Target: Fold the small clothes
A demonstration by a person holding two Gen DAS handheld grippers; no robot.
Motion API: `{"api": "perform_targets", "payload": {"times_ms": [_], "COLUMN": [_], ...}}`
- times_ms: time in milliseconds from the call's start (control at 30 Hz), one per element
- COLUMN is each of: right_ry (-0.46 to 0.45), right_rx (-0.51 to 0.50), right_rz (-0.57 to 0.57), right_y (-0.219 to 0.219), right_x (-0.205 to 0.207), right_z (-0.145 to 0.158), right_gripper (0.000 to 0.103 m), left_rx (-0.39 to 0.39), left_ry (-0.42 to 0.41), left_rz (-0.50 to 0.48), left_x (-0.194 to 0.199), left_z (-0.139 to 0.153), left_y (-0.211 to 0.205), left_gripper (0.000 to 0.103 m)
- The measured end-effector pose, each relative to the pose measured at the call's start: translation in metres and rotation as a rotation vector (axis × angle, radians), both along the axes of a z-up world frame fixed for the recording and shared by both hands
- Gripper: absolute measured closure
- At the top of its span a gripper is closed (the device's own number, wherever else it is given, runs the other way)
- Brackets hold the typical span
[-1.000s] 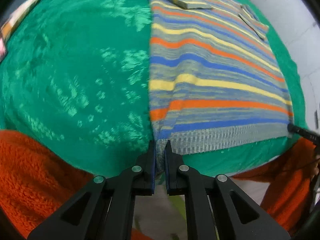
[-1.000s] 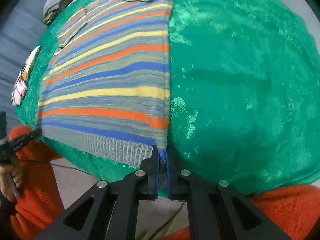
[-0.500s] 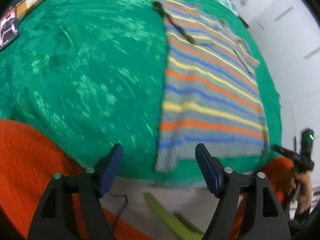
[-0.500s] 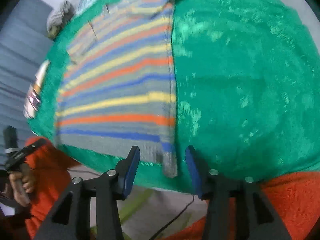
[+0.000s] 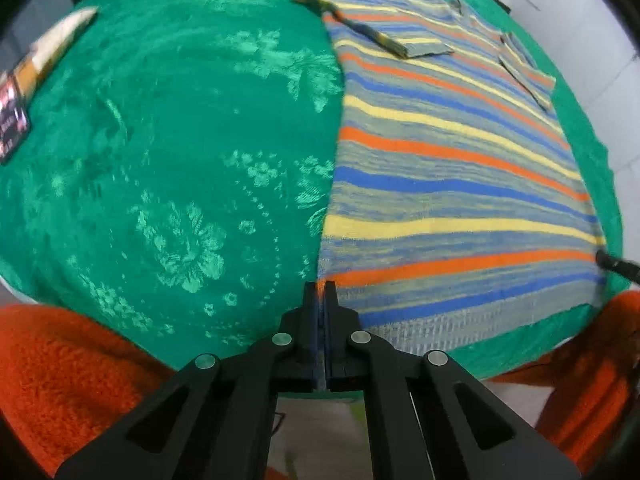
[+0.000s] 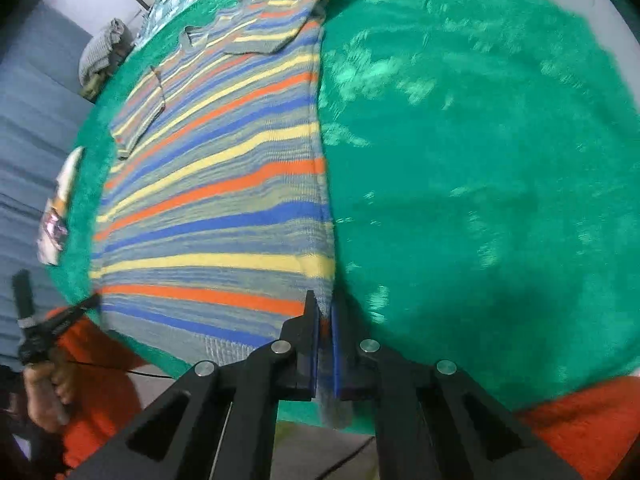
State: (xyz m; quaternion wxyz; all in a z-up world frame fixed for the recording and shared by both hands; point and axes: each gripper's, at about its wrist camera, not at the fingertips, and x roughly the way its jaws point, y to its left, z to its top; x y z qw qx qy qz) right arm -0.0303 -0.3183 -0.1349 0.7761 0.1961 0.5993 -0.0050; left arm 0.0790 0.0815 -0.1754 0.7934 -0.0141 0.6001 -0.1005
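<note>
Starting at the left rim of the left wrist view: a flat printed packet (image 5: 36, 64) lying on the green cloth (image 5: 180, 160), well apart from everything else, with an orange sleeve (image 5: 60, 360) filling the lower left corner. Further right, at the bottom middle, the left gripper (image 5: 319, 290) pointing steeply down, jaws just closed and now shut tight on the left side edge of the sweater (image 5: 460, 184), pinching it at the lowest orange stripe, a little above the grey ribbed hem. Spread flat on the cloth from there to the right, the striped sweater in grey, blue, yellow and orange, hem nearest the camera, 2 short sleeves folded inward over the chest at the far end. At the right edge of the sweater, at about the same stripe, only the dark tip of the right gripper (image 5: 600, 258) showing. Moving to the right wrist view, again from the left: a hand (image 6: 44, 392) wrapped round the handle of the left gripper, tips meeting the sweater's far side edge; above it the packet, and higher still a bundle of clothes (image 6: 104, 52) at the table's far corner. Across the middle, the sweater lying flat. At the bottom centre, the right gripper (image 6: 325, 308), jaws likewise just closed, clamped on the sweater's right side edge, a strip of grey knit hanging down between the blue pads. To the right, plain green cloth, then orange sleeve in the lower corner.
</note>
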Motion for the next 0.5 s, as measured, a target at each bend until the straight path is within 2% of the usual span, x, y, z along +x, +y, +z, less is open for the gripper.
{"api": "perform_targets", "payload": {"times_ms": [167, 367, 467, 500], "right_ry": [0.039, 0.018, 0.007, -0.002], "right_rx": [-0.086, -0.093, -0.092, -0.085], "right_rz": [0.03, 0.014, 0.003, 0.0], "right_y": [0.014, 0.012, 0.009, 0.009], "right_x": [0.012, 0.012, 0.009, 0.007], "right_z": [-0.022, -0.021, -0.019, -0.017], "right_gripper": [0.099, 0.1, 0.099, 0.092], "left_rx": [0.051, 0.074, 0.095, 0.092], "left_ry": [-0.009, -0.022, -0.032, -0.031], "left_rz": [-0.004, -0.002, -0.011, -0.009], "left_x": [0.005, 0.004, 0.001, -0.003], "left_z": [-0.011, -0.011, -0.009, -0.007], "left_y": [-0.008, -0.007, -0.015, -0.012], "left_gripper": [0.103, 0.102, 0.094, 0.091]}}
